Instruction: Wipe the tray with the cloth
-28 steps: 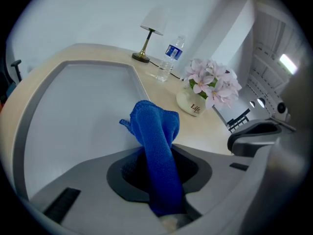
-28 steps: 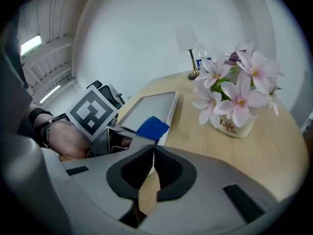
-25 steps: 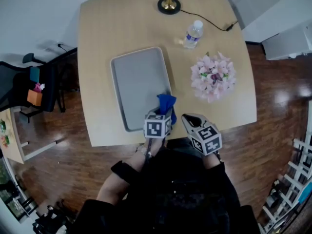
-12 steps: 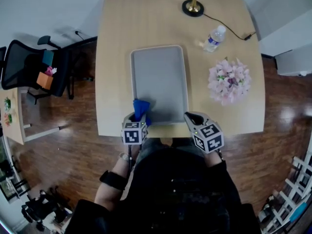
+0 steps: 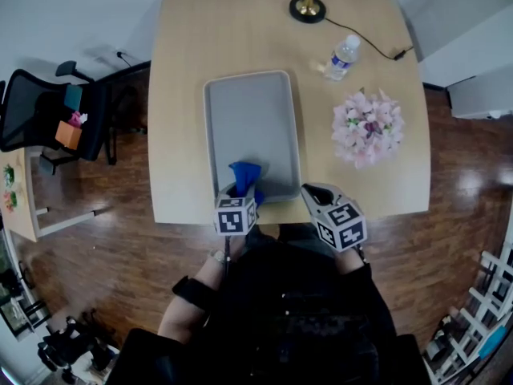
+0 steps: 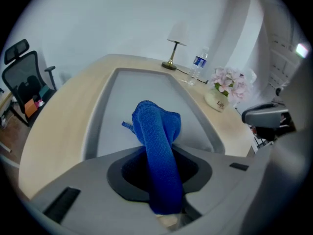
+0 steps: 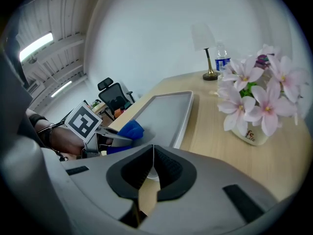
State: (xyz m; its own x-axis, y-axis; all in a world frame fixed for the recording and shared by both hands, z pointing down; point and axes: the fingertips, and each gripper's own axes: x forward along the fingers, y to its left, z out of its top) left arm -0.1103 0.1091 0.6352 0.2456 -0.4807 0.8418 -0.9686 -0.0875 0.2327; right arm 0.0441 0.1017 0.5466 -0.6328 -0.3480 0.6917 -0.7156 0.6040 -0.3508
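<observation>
The left tool [image 6: 164, 199] is clenched on a blue cloth [image 6: 156, 131], whose bunched end sticks out ahead of the jaws and seems to rest on the near end of the grey tray [image 5: 248, 111], which stretches away in front of that tool. The right tool [image 7: 152, 165] hangs just to the right of it, near the tray's near right corner, jaws pressed together on nothing, so nothing steadies the tray. That looks like the main risk: a firm push with the cloth could slide the tray along the smooth surface [image 5: 184, 70] toward the water bottle [image 5: 342, 56] and the lamp base [image 5: 308, 8] standing beyond its far end, and the bottle (tall and light, by the look of it) would tip easily. The cloth is held as a narrow roll, so each pass probably covers only a thin strip and patches may be missed; if it drags hard it could also work loose from the jaws. Pressing too low might bring the tool's tips onto the tray itself. The surface is a pale wooden one with rounded corners; ahead and to the right of the right tool sits a pot of pink flowers [image 5: 368, 127], and a black cable [image 5: 373, 42] runs off from the lamp. The floor [image 5: 96, 255] is dark polished wood, a black office chair [image 5: 40, 111] stands well off to the left of the left tool, and the walls are plain white.
</observation>
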